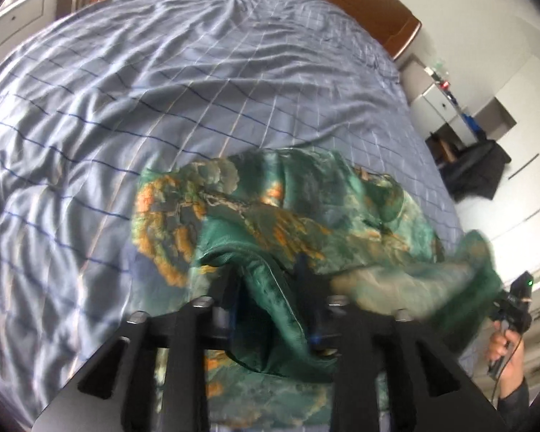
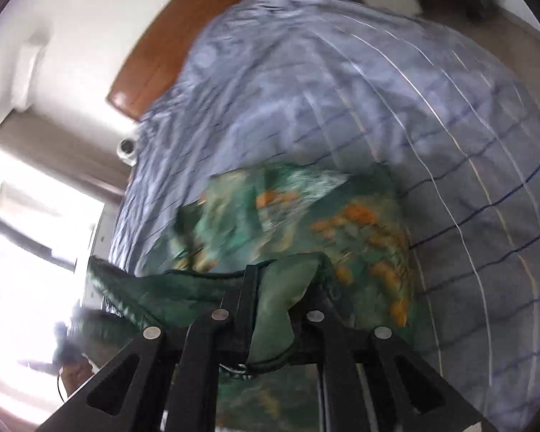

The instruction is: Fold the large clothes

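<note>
The left hand-held gripper [image 1: 270, 288], black with two fingers, is raised over the bed and clamped on a fold of the shiny green satin garment with orange and grey print [image 1: 270, 208]; a dark green edge of the cloth runs between its fingers and drapes over them. The garment lies bunched and partly lifted over the blue-grey checked duvet [image 1: 126, 90], near the bed's foot edge and toward its right side, well apart from the brown wooden headboard [image 1: 378, 3].

At the far right of the left wrist view, the person's right hand [image 1: 504, 352] grips the handle of the right hand-held gripper [image 2: 273, 302], held up beside the bed's right edge with a corner of the garment stretched toward it. In its own blurred view, the right hand-held gripper is tilted and pinches a plain dark green hem of the garment between its fingers, the cloth hanging from them down to the duvet.
</note>
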### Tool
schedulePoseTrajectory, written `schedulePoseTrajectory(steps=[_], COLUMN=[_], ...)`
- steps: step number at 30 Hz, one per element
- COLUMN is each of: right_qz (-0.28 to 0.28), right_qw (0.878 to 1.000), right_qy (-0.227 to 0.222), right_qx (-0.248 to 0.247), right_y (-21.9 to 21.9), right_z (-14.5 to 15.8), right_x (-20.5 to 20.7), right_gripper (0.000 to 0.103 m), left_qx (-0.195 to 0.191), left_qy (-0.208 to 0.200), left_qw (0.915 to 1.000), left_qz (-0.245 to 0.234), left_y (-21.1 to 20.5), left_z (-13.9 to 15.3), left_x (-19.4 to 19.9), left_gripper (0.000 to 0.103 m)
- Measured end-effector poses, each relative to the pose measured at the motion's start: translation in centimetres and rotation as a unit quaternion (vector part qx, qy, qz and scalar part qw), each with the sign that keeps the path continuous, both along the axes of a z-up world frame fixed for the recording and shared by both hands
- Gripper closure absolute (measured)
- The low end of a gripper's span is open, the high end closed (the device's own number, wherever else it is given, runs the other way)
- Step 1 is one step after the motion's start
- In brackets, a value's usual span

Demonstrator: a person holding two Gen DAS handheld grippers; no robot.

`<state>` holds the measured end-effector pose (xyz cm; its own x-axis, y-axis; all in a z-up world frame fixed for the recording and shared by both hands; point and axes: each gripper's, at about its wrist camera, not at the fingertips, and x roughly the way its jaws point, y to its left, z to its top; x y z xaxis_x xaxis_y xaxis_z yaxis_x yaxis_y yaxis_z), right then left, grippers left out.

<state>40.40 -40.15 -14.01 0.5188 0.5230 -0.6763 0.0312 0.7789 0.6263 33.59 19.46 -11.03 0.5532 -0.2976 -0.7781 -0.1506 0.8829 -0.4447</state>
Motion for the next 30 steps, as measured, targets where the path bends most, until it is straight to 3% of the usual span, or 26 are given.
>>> schedulePoseTrajectory(steps=[2,3,5,6,8,10,11,13,14,15,17,19,20,21,22,23,25,27,30], right_qz=[-0.006,-0.007,-0.007,-0.005,-0.004,-0.001,0.004,0.031,0.046,0.074,0.100,0.109,0.113,0.114,0.108,0.094,0.087,0.071,0.038], right_qw=[0.999,0.998,0.995,0.993,0.989,0.988,0.990,0.998,0.996,0.987,0.973,0.963,0.961,0.957,0.951,0.940,0.928,0.906,0.888], right_qy=[0.021,0.029,0.023,0.016,-0.004,-0.036,-0.046,-0.055,-0.053,-0.049,-0.041,-0.044,-0.047,-0.047,-0.048,-0.056,-0.087,-0.140,-0.204], right_qx=[0.023,0.053,0.097,0.120,0.146,0.149,0.133,0.001,-0.058,-0.134,-0.206,-0.243,-0.247,-0.264,-0.286,-0.324,-0.352,-0.392,-0.410], right_y=[-0.3,-0.6,-1.2,-1.5,-2.2,-3.1,-3.1,-1.7,-0.7,1.3,3.8,6.1,6.6,7.8,8.0,8.8,9.5,10.5,11.0], right_z=[-1.8,-2.5,-2.4,-2.0,-0.6,1.3,2.1,3.3,3.3,2.7,1.5,0.1,-0.2,-0.4,-0.2,0.4,2.1,4.9,8.6], right_x=[1.0,1.2,1.3,1.1,0.5,0.1,0.0,0.1,0.2,0.6,1.3,1.9,1.8,1.8,1.2,0.8,-0.1,-1.1,-0.9], right_gripper=[0.079,0.066,0.048,0.030,0.011,0.010,0.010,0.010,0.010,0.010,0.010,0.012,0.027,0.063,0.081,0.088,0.089,0.089,0.089], left_qx=[-0.028,-0.047,-0.053,-0.049,-0.039,-0.014,0.005,0.039,0.046,0.057,0.067,0.080,0.097,0.111,0.120,0.141,0.158,0.150,0.145], left_qy=[0.008,0.001,-0.015,-0.029,-0.047,-0.044,-0.034,-0.009,-0.003,0.003,0.007,0.016,0.028,0.037,0.033,0.022,-0.001,-0.029,-0.081], left_qw=[0.9996,0.9988,0.9984,0.9982,0.9975,0.9965,0.9957,0.9929,0.9920,0.9912,0.9923,0.9929,0.9914,0.9895,0.9886,0.9863,0.9853,0.9877,0.9860], left_qz=[-0.005,-0.010,-0.017,-0.021,-0.035,-0.069,-0.086,-0.112,-0.117,-0.120,-0.104,-0.087,-0.083,-0.084,-0.085,-0.084,-0.065,-0.033,0.014], left_y=[0.4,0.9,1.6,2.1,2.8,2.6,2.1,0.5,-0.2,-1.2,-2.3,-3.0,-3.4,-3.6,-3.7,-3.8,-3.4,-2.3,-1.3], left_z=[-0.7,-0.6,0.6,1.5,2.5,2.6,2.2,0.8,0.4,-0.4,-1.3,-2.1,-2.5,-2.7,-2.5,-1.8,0.2,2.1,5.1], left_x=[-0.2,-0.6,-1.3,-1.8,-2.7,-2.9,-2.7,-1.4,-0.9,0.3,1.9,3.2,3.6,3.6,3.5,3.0,2.4,2.8,3.9], left_gripper=[0.040,0.032,0.015,0.008,0.006,0.006,0.006,0.006,0.006,0.007,0.008,0.030,0.079,0.092,0.093,0.095,0.095,0.095,0.095])
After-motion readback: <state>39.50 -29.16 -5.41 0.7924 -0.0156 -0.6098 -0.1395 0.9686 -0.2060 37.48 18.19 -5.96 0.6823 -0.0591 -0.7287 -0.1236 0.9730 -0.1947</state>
